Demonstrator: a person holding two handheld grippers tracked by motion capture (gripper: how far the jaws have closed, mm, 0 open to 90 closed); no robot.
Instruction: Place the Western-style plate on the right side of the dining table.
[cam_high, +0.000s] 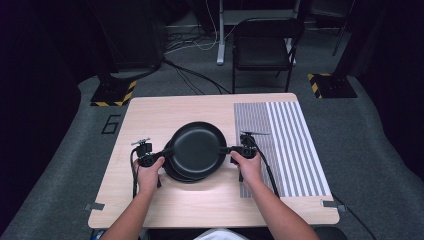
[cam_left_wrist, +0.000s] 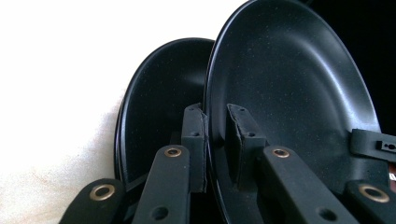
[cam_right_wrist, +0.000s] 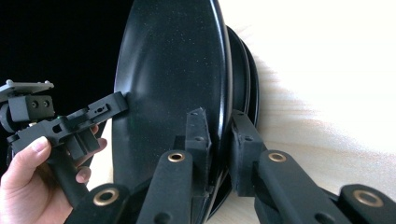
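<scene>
A black round plate (cam_high: 199, 149) is held over the wooden table (cam_high: 150, 110), just above a stack of similar black plates (cam_high: 172, 173). My left gripper (cam_high: 167, 151) is shut on the plate's left rim and my right gripper (cam_high: 227, 149) on its right rim. In the left gripper view the pads (cam_left_wrist: 194, 140) pinch the rim of the upper plate (cam_left_wrist: 289, 79), with the lower plate (cam_left_wrist: 159, 107) behind. In the right gripper view my right gripper (cam_right_wrist: 219, 135) clamps the plate (cam_right_wrist: 173, 70) edge-on. The stack (cam_right_wrist: 243, 70) sits behind it. Across the plate, my left gripper (cam_right_wrist: 105, 108) bites the far rim.
A grey-and-white striped mat (cam_high: 285, 145) covers the table's right part, under the right hand. A black chair (cam_high: 263, 47) stands beyond the far edge. Stand bases with yellow-black tape (cam_high: 112, 92) sit on the floor at both far corners.
</scene>
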